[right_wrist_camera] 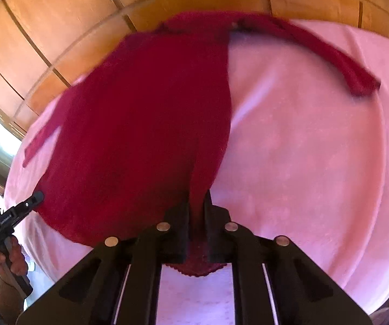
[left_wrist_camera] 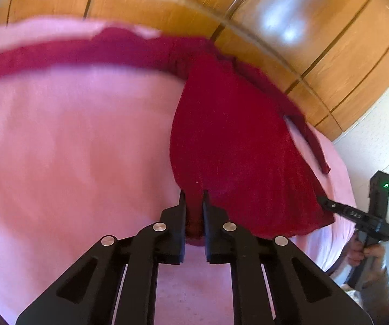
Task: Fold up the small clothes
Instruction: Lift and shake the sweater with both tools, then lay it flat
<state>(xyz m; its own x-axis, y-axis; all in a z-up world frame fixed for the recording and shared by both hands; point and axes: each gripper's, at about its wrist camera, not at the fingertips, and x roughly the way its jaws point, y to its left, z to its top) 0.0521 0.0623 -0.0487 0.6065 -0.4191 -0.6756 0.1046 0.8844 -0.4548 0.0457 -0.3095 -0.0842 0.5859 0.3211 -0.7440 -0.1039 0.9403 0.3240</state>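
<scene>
Left wrist view: left hand-held gripper (left_wrist_camera: 194, 200) clamped on a bunched hem corner of the dark red knit garment (left_wrist_camera: 237, 146).
Right wrist view: right hand-held gripper (right_wrist_camera: 196, 200) pinching the other hem corner, scalloped edge poking out below the fingers (right_wrist_camera: 212, 227).
Garment position: spread over a pink cloth (left_wrist_camera: 72, 140), hem raised toward both cameras, long sleeves splayed out to either side.
Far edge: neckline end reaches the cloth's edge by the wooden floor (right_wrist_camera: 53, 27).
Cross view: right hand-held gripper seen at the garment's lower right edge from the left camera, person's hand (left_wrist_camera: 367, 254) on its handle.
Blur: moderate in both views.
</scene>
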